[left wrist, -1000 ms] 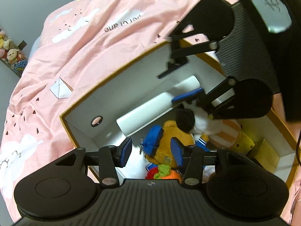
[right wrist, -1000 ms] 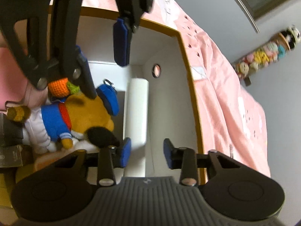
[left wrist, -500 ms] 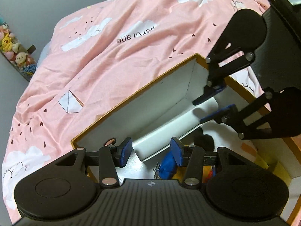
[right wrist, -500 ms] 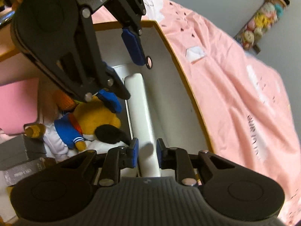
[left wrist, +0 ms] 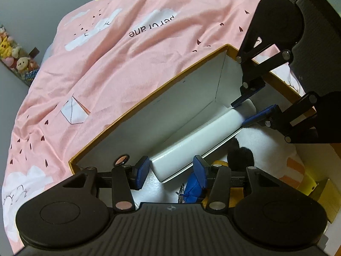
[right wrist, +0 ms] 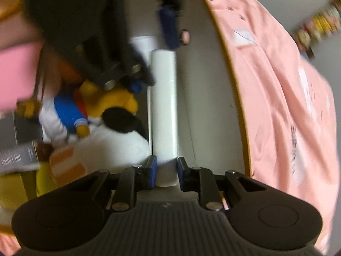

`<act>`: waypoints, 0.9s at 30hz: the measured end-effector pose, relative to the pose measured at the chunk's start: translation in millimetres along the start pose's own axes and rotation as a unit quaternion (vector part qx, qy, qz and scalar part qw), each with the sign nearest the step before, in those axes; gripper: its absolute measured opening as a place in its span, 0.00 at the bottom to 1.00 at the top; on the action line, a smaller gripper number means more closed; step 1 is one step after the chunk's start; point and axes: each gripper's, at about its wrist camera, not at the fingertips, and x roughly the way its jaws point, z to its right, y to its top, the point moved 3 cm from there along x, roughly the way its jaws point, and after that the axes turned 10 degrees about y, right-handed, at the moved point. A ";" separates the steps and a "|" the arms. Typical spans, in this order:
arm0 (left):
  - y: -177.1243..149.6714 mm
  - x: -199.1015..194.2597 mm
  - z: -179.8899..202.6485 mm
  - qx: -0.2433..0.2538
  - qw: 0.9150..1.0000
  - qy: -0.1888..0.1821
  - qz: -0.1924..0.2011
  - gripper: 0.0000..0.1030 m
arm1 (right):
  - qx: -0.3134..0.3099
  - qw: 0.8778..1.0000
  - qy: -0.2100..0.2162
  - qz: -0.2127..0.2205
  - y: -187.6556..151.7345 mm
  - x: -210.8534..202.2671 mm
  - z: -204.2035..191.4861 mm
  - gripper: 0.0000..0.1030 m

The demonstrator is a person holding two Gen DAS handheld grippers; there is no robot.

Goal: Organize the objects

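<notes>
A long white box (left wrist: 191, 140) lies along one wall inside an open white storage box with an orange rim (left wrist: 149, 98). My right gripper (right wrist: 166, 169) is shut on one end of the long white box (right wrist: 165, 115); it shows in the left wrist view (left wrist: 251, 112) at the far end. My left gripper (left wrist: 171, 171) is open, its fingers on either side of the near end, apart from it. A yellow plush duck (right wrist: 100, 108) in blue and white lies beside the long box.
A white plush with a black ear (right wrist: 119, 136), a striped orange item (right wrist: 64, 164) and small cardboard boxes (left wrist: 326, 194) also fill the storage box. It sits on a pink printed bedspread (left wrist: 119, 49). A shelf of small plush toys (left wrist: 15, 53) hangs on the wall.
My right gripper moved onto the end of the long white box and closed on it. My left gripper pulled back toward the near end and stayed open.
</notes>
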 end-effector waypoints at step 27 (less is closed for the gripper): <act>-5.8 -1.0 1.9 -0.024 1.000 -0.001 -0.001 0.39 | 0.084 0.994 -0.009 0.062 0.0 -23.4 6.8 0.46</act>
